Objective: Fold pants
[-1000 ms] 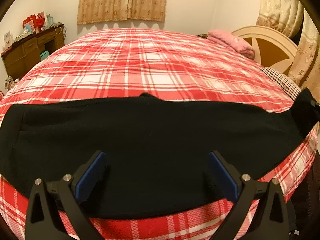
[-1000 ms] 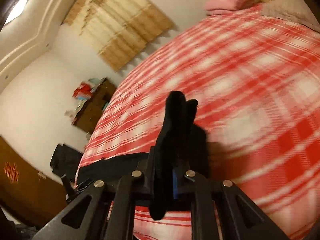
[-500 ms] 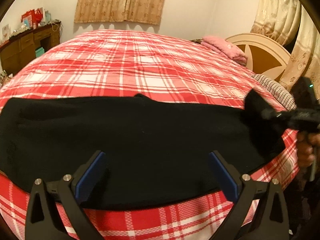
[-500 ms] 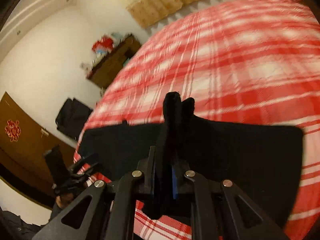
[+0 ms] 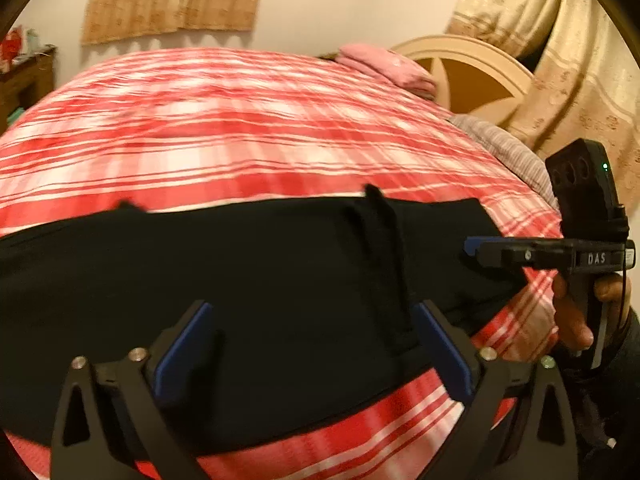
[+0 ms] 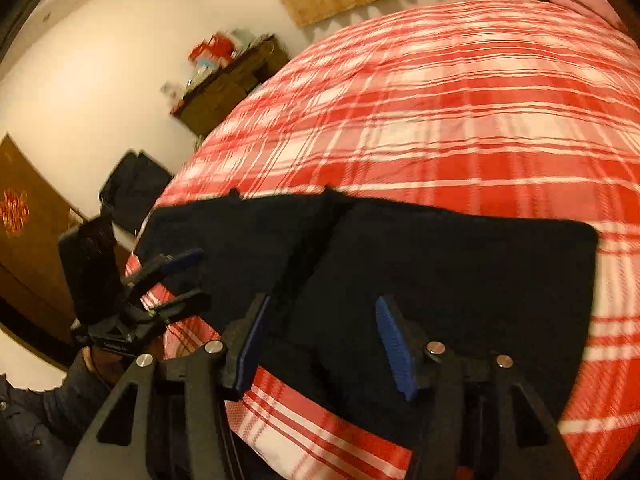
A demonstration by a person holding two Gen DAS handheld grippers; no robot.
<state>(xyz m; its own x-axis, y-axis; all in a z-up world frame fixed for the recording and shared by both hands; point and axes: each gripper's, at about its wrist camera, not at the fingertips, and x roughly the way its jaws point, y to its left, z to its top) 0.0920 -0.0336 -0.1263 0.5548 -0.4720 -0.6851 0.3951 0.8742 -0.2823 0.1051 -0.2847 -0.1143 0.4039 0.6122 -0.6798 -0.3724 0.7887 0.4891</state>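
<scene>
Here, in the left wrist view, the left gripper (image 5: 312, 350) hangs with its blue pads wide apart and nothing between them, low over the near edge of the black pants (image 5: 240, 280); the pants lie as a long band across the red plaid bed (image 5: 240, 136), their long axis running left to right in front of this gripper; a raised fold edge stands up just right of the middle, and beyond it the right gripper (image 5: 474, 246) reaches in from the right, held in a hand (image 5: 576, 312), its tip at the pants' right end.

In the right wrist view, the right gripper (image 6: 320, 348) is likewise spread and grips no cloth; directly ahead lies a doubled flap of the pants (image 6: 440, 272), its edge slanting up and away; the left gripper (image 6: 176, 280) sits at the far left end of the garment, also parted; the bed (image 6: 460, 120) stretches beyond.

I judge one end is already laid over, and the next fold runs along that long axis; the right gripper looks nearer the folded end, the left nearer the single layer.
</scene>
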